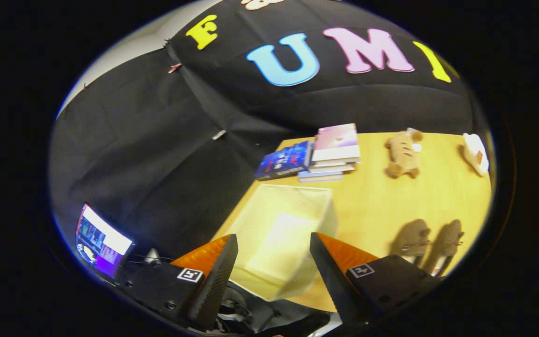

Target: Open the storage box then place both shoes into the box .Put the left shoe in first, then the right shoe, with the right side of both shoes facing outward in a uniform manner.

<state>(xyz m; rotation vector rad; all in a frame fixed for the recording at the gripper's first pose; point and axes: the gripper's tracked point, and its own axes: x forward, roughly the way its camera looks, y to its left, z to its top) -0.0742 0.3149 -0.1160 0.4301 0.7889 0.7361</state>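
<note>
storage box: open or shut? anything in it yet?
Open and empty. The storage box shows its bare pale inside from above; both shoes stand on the table. The gripper hovers open above it.

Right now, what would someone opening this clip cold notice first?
The pale storage box stands open with nothing visible inside, just ahead of the tool, whose fingers are spread apart and hold nothing. To the right of the fingers, a pair of brown shoes sits side by side on the wooden table. Beyond the box lies a stack of books.

Hand-held gripper [274, 262] raised and tilted, fingers spread wide apart, nothing between them
</note>
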